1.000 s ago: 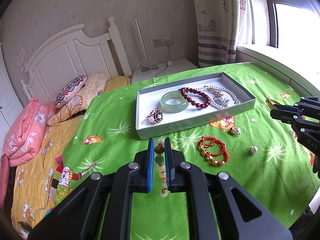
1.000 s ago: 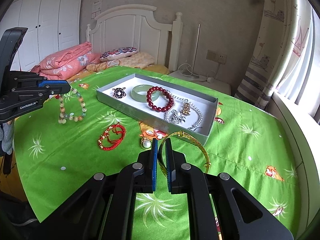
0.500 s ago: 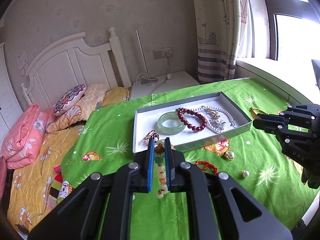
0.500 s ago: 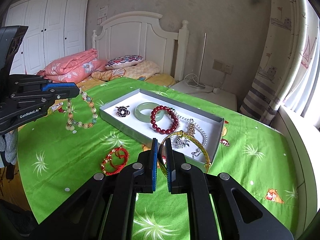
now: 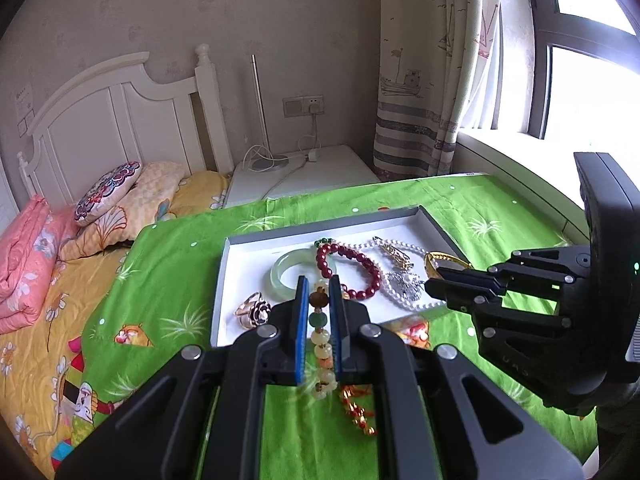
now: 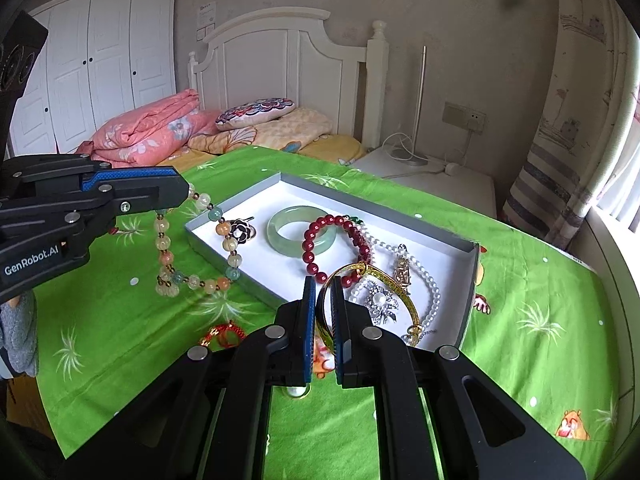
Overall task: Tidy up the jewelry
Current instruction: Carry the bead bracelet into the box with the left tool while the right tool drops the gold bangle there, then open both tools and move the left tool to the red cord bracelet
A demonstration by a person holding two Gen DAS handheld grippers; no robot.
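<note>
Both claws have risen and come in over the tray since a second ago, each carrying its piece.

Left wrist view: the left claw (image 5: pixel 319 312) sits at lower centre, clamped on the pastel bead bracelet (image 5: pixel 321 344), whose amber, green and cream beads run in a line between the blue pads. Beyond its tips lies the grey tray (image 5: pixel 222 280) on the green desk cloth (image 5: pixel 160 280), holding a flower ring (image 5: pixel 253 311), a jade bangle (image 5: pixel 290 274), a dark red bead bracelet (image 5: pixel 352 270) and a pearl necklace (image 5: pixel 404 280). The right claw (image 5: pixel 434 290) reaches in from the right edge.

Right wrist view: the right claw (image 6: pixel 322 312) at lower centre is closed on the gold bangle (image 6: pixel 384 284), which tilts over the tray's near right part. At upper left the left claw (image 6: pixel 182 192) holds the pastel loop hanging in the air over the tray's left corner. A red cord bracelet (image 6: pixel 224 334) lies on the cloth just left of the right claw.
</note>
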